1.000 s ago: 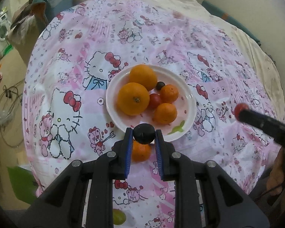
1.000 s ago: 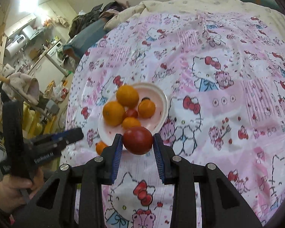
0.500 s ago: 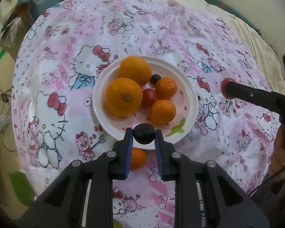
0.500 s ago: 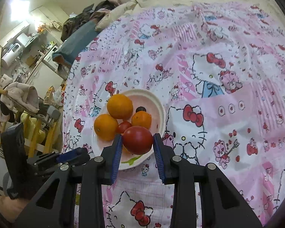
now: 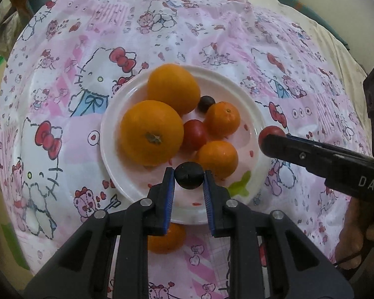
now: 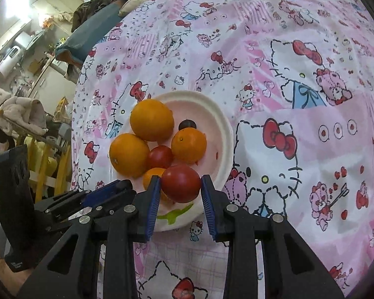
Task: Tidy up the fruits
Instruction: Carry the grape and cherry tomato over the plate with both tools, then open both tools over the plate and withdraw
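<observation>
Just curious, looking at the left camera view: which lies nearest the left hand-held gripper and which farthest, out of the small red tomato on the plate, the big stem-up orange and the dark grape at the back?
1. Small red tomato, plate centre.
2. Big stem-up orange, left.
3. Dark grape, plate's far side.

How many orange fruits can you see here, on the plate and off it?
5. Four sit on the white plate: two big ones on its left half, two small ones right of them. A fifth lies off the plate, partly hidden under the left gripper. Others may be hidden.
</observation>
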### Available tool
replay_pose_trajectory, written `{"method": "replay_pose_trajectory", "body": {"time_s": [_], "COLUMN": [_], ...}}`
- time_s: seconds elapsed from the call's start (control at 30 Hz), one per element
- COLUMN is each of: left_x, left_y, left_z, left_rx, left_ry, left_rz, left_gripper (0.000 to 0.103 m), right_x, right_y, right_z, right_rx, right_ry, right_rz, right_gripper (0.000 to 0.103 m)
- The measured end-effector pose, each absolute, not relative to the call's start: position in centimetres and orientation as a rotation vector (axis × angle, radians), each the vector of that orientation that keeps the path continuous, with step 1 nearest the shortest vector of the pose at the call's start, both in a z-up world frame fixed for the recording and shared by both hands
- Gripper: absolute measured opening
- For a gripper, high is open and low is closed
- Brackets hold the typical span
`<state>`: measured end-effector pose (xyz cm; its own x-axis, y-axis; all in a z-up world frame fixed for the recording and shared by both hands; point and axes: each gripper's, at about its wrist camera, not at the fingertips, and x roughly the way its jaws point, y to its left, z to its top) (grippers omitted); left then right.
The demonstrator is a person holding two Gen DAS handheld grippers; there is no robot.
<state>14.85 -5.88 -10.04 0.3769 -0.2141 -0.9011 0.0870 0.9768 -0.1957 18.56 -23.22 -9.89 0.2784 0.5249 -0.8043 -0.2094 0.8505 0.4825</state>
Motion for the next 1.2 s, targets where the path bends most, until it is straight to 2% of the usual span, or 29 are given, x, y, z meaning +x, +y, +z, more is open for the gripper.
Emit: {"method": "replay_pose_trajectory", "body": {"time_s": [0.2, 0.27, 0.33, 0.4, 0.53, 0.6, 0.63, 0.67, 1.03, 1.17, 1.2], "left_x": [15.0, 15.1, 15.1, 15.0, 15.0, 15.0, 14.9, 14.8, 14.3, 13.6, 13.5], "left_y": [-5.9, -5.9, -5.6, -5.4, -5.2, -5.1, -5.1, -5.0, -3.9, -2.9, -2.8], "left_z": [-10.4, -10.3, -10.0, -9.7, -9.5, -9.3, -9.2, -9.1, -7.9, -7.1, -6.9], "left_rx": [-0.137, -0.147, -0.170, -0.174, -0.177, -0.184, -0.187, -0.189, -0.187, -0.190, -0.183], "left_ry": [1.190, 1.185, 1.158, 1.135, 1.129, 1.129, 1.126, 1.121, 1.087, 1.061, 1.056], "left_rz": [-0.184, -0.185, -0.186, -0.170, -0.148, -0.147, -0.147, -0.150, -0.148, -0.148, -0.140], "left_gripper": [0.020, 0.024, 0.042, 0.053, 0.068, 0.075, 0.077, 0.077, 0.078, 0.078, 0.082], "right_x": [18.8, 18.9, 18.9, 18.9, 18.9, 18.9, 18.9, 18.9, 18.4, 17.8, 17.5], "right_y": [-23.0, -23.0, -23.2, -23.2, -23.1, -23.2, -23.2, -23.2, -23.0, -23.5, -23.5], "right_z": [-9.7, -9.7, -9.8, -9.7, -9.6, -9.6, -9.6, -9.5, -8.1, -7.5, -7.3], "right_rx": [0.328, 0.333, 0.344, 0.347, 0.346, 0.348, 0.351, 0.349, 0.296, 0.309, 0.315], "right_ry": [1.192, 1.195, 1.198, 1.195, 1.190, 1.192, 1.190, 1.187, 1.151, 1.133, 1.131], "right_rz": [0.513, 0.511, 0.511, 0.510, 0.514, 0.507, 0.504, 0.497, 0.486, 0.456, 0.451], "right_gripper": [0.036, 0.037, 0.037, 0.037, 0.038, 0.045, 0.054, 0.057, 0.057, 0.068, 0.068]}}
